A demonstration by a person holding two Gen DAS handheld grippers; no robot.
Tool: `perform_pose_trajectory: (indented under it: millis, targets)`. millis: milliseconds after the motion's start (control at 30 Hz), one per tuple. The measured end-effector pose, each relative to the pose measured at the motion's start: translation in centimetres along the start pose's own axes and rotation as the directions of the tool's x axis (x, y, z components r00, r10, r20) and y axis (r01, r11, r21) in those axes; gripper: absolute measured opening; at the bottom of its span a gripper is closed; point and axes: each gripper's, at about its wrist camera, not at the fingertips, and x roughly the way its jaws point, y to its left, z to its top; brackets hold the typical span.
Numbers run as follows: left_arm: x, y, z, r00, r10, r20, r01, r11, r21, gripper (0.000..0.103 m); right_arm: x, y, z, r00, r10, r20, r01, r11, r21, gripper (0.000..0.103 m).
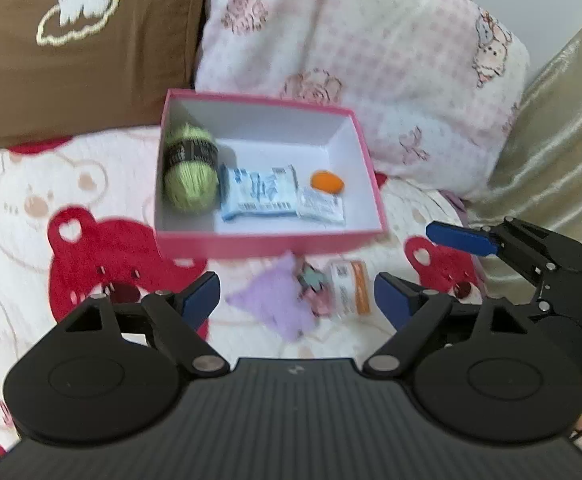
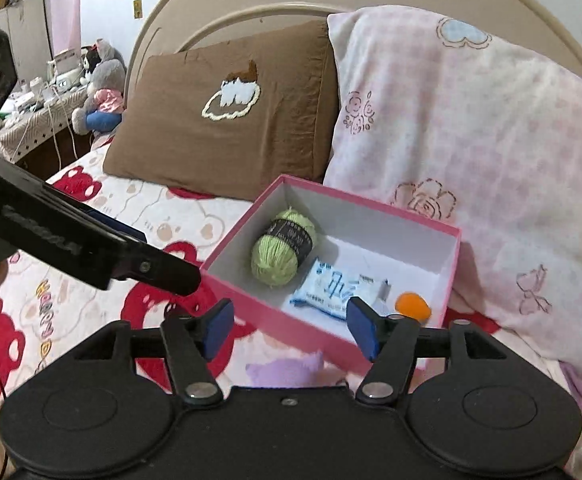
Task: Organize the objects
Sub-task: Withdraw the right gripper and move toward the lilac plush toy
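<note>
Both tongs were spread wide, empty; left gripper (image 1: 297, 300) hung over the purple plush (image 1: 275, 304), could easily snag the orange-striped packet (image 1: 349, 288) beside it

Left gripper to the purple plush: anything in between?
Nothing visible. The left gripper is open with the purple plush lying directly ahead on the blanket; only a small card packet sits beside it, right.

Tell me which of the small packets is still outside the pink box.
The orange-striped packet lies on the blanket beside the purple plush, before the pink box. The blue-printed packet and small white packet lie inside.
</note>
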Motion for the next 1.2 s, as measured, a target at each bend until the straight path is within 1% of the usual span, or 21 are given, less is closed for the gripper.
perform_pose_trajectory:
  millis: [133,167,200,233,267,367,467,667,800,967,1200]
  targets:
    - [-0.4,-0.6,-1.6,1.0,0.02,0.002,-0.02,0.999,0.031,0.084,-1.7,0.4,-1.4,1.0,-0.027,-0.002,0.027,0.999,-0.019,0.075]
    - [-0.3,-0.6,-1.9,1.0,0.026,0.0,-0.026,0.999,0.033,0.084,-2.0,0.4,-1.6,1.0,-0.028,-0.002,0.028,0.999,-0.016,0.078]
    - [-0.2,-0.5,-2.2,0.999,0.032,0.0,-0.032,0.999,0.039,0.087,-2.3,0.3,-1.9,1.0,-0.027,-0.001,0.027,1.0,-0.009,0.083]
    - [-0.2,-0.4,-2.3,0.999,0.033,0.0,-0.033,0.998,0.049,0.092,-2.6,0.3,-2.1,1.0,-0.025,-0.005,0.025,1.0,-0.005,0.086]
    - [-0.1,-0.3,-2.6,0.999,0.037,0.002,-0.037,0.997,0.061,0.094,-2.8,0.3,-2.4,1.0,-0.017,-0.018,0.017,1.0,-0.008,0.089]
    - [0.1,-0.1,-3.2,0.999,0.052,0.005,-0.053,0.995,0.087,0.096,-3.2,0.5,-3.1,0.999,-0.006,-0.043,0.005,1.0,-0.022,0.09]
    - [0.5,0.3,-3.7,0.999,0.049,-0.004,-0.048,0.996,0.081,0.098,-3.5,0.7,-4.1,0.999,-0.001,-0.054,0.0,1.0,-0.03,0.091]
    - [1.3,0.7,-5.1,1.0,-0.011,0.0,0.011,0.997,0.074,0.098,-4.0,1.1,-5.5,0.999,0.02,-0.049,-0.021,0.999,-0.027,0.091]
    - [2.1,1.1,-6.1,1.0,-0.018,0.002,0.018,0.998,0.064,0.098,-4.1,1.3,-6.1,0.998,0.038,-0.045,-0.039,0.999,-0.017,0.091]
    - [2.7,1.3,-7.0,0.998,-0.021,0.052,0.014,0.991,0.136,0.098,-3.7,2.0,-6.7,0.997,0.06,-0.05,-0.06,0.998,-0.006,0.091]
    - [4.4,2.3,-7.3,0.998,-0.009,0.06,-0.001,0.988,0.157,0.098,-1.8,3.0,-7.7,0.997,0.069,-0.041,-0.069,0.998,-0.002,0.091]
